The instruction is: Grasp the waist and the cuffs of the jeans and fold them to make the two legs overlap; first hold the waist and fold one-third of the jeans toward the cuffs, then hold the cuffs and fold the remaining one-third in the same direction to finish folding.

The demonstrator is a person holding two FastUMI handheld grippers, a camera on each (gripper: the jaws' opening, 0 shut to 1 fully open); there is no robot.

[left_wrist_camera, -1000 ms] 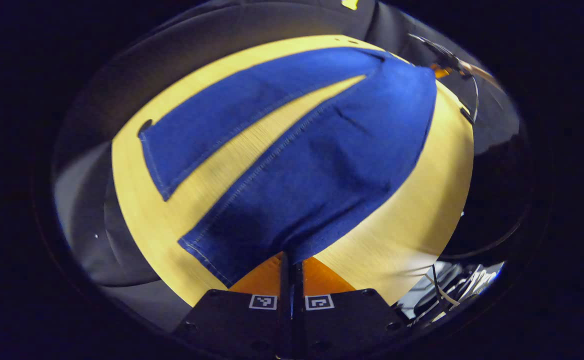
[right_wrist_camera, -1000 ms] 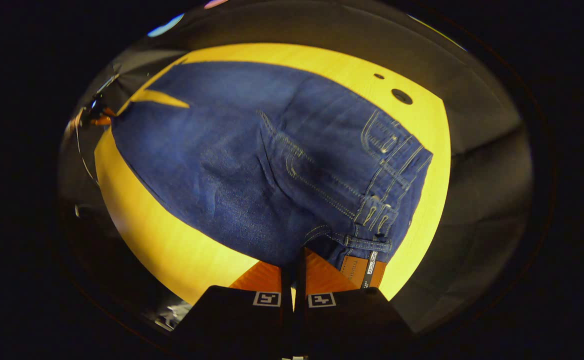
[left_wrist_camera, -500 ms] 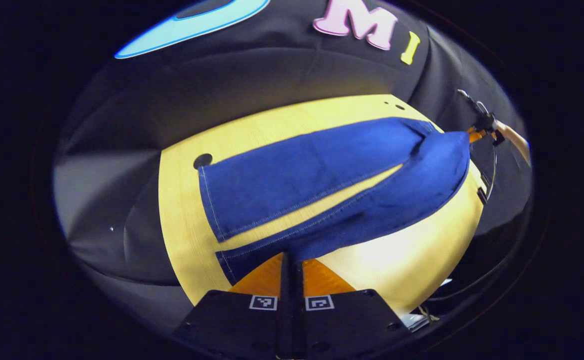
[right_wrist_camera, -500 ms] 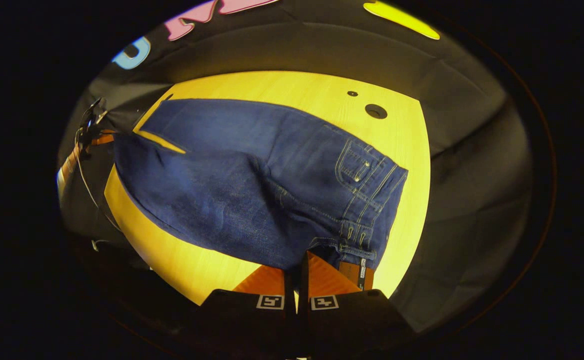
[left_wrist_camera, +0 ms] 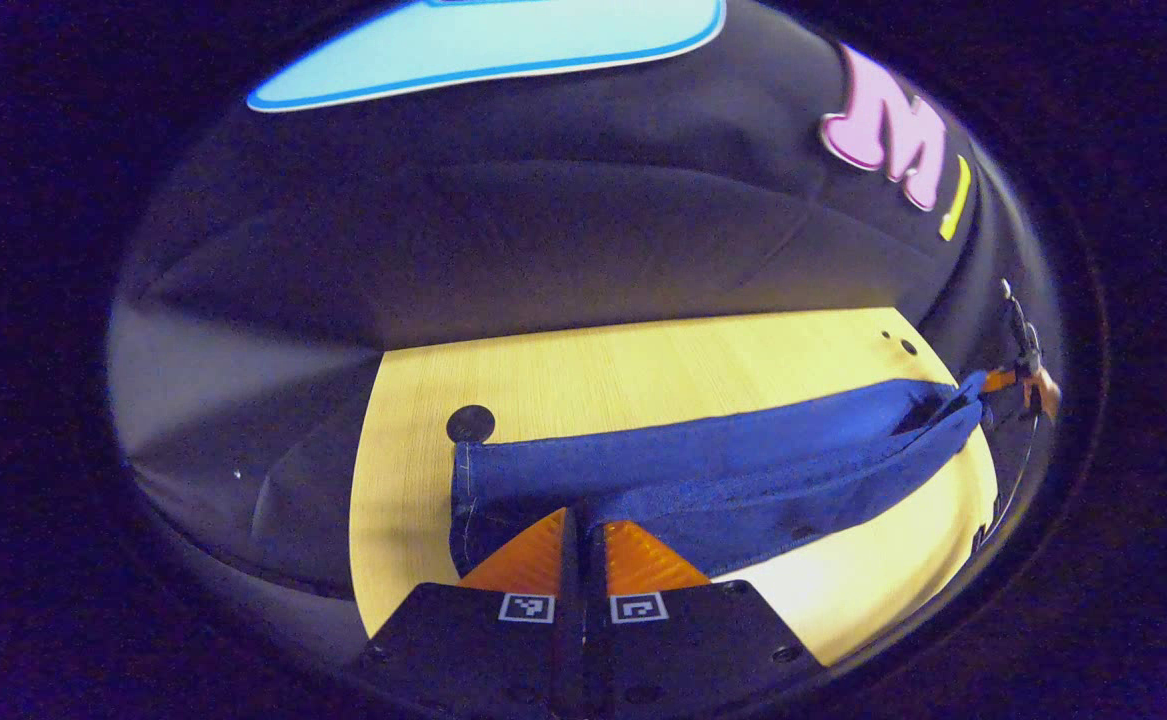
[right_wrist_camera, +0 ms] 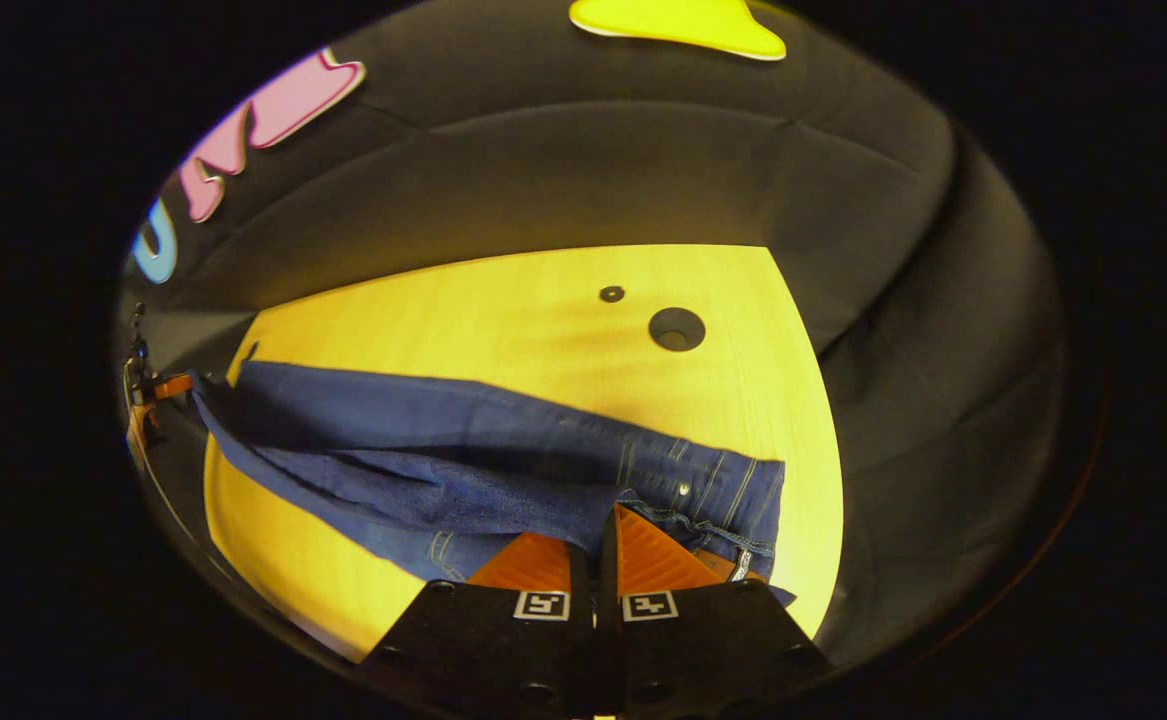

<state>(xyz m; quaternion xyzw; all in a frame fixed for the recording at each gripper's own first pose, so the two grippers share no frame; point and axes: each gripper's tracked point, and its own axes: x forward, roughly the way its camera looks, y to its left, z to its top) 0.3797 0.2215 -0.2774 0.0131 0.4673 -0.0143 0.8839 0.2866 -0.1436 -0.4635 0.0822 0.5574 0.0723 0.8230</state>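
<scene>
Where black cloth walls meet, jeans point(left_wrist_camera: 723, 480) cross the wooden table point(left_wrist_camera: 643, 370).

Recording booth, not a home. Black cloth wall point(left_wrist_camera: 563, 250) draped in folds closes in a pale wood bench point(right_wrist_camera: 503, 300). Bench top has round holes point(right_wrist_camera: 676, 329). Hard light overhead; dark surround beyond the cloth.
</scene>
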